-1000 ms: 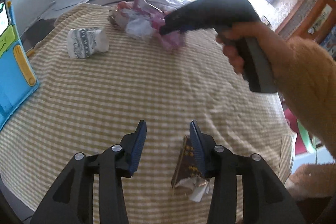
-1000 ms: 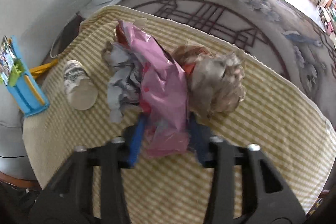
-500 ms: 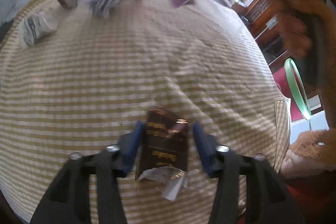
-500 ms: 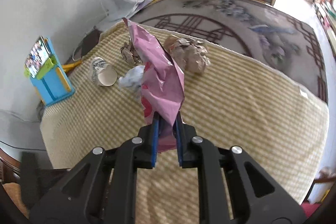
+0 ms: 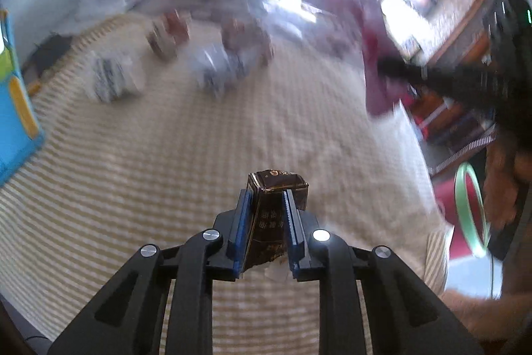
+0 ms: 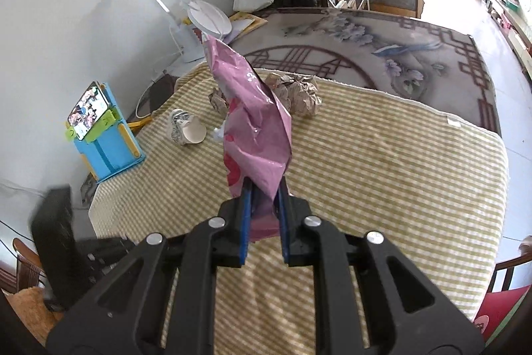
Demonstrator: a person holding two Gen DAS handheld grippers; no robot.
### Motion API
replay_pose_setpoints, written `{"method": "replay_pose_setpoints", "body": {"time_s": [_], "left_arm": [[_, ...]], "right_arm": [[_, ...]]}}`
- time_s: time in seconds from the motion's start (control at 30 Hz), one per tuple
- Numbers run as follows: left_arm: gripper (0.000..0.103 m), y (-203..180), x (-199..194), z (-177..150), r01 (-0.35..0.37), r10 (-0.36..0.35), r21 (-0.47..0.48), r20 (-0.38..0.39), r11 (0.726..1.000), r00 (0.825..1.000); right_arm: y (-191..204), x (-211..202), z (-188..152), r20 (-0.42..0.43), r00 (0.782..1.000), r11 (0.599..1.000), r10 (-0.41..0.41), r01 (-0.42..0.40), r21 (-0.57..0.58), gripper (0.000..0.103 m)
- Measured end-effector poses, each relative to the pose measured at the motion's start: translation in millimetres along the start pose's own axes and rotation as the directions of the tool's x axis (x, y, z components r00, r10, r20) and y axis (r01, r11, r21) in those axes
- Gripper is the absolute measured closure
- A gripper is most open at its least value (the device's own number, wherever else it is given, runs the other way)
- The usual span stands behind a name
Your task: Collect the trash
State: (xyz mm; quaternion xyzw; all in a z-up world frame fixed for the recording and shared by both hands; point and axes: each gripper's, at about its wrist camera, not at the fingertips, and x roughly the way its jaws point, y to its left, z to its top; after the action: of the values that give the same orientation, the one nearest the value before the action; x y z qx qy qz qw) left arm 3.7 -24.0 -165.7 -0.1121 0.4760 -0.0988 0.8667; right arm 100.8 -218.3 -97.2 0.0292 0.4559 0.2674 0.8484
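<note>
From the left wrist, the left gripper [image 5: 266,202] has its blue pads clamped narrow on a dark brown packet [image 5: 276,205], lifted off the striped yellow cloth [image 5: 199,148]. The far end of the cloth is blurred; a patterned paper cup [image 5: 109,79] lies there on its side. Only this view shows the green-rimmed bin [image 5: 470,205] past the cloth's right edge, below the pink bag [image 5: 377,65] hanging from the right gripper.

From the right wrist, all is sharp: the right gripper [image 6: 264,188] pinches the pink bag [image 6: 256,128] tight, held well above the cloth [image 6: 382,155]. Behind the bag lie crumpled brown paper [image 6: 299,93] and the cup [image 6: 186,130]; left of the cup stands a blue phone stand [image 6: 106,138].

Half a second ago the brown packet lay on the cloth between open fingers; now it is gripped and raised. The bag hangs higher.
</note>
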Motion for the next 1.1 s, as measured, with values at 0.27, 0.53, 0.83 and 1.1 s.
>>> {"method": "replay_pose_setpoints", "body": {"time_s": [0.27, 0.53, 0.83, 1.1], "left_arm": [[0.086, -27, -41, 48, -0.037, 0.045, -0.046, 0.178, 0.998, 0.983], [0.085, -63, -61, 64, -0.077, 0.077, -0.011, 0.246, 0.997, 0.966], [0.085, -112, -57, 69, -0.068, 0.055, 0.041, 0.253, 0.997, 0.966], [0.085, -165, -63, 58, -0.100, 0.087, 0.030, 0.287, 0.995, 0.954]], "right_arm": [[1, -53, 6, 0.134, 0.991, 1.000, -0.013, 0.014, -0.001, 0.088], [-9, -96, -3, 0.236, 0.970, 0.998, -0.058, 0.055, 0.021, 0.088], [-44, -134, -21, 0.281, 0.955, 0.994, -0.094, 0.077, 0.071, 0.088], [-81, -168, -31, 0.300, 0.952, 0.997, -0.063, 0.048, 0.059, 0.088]]}}
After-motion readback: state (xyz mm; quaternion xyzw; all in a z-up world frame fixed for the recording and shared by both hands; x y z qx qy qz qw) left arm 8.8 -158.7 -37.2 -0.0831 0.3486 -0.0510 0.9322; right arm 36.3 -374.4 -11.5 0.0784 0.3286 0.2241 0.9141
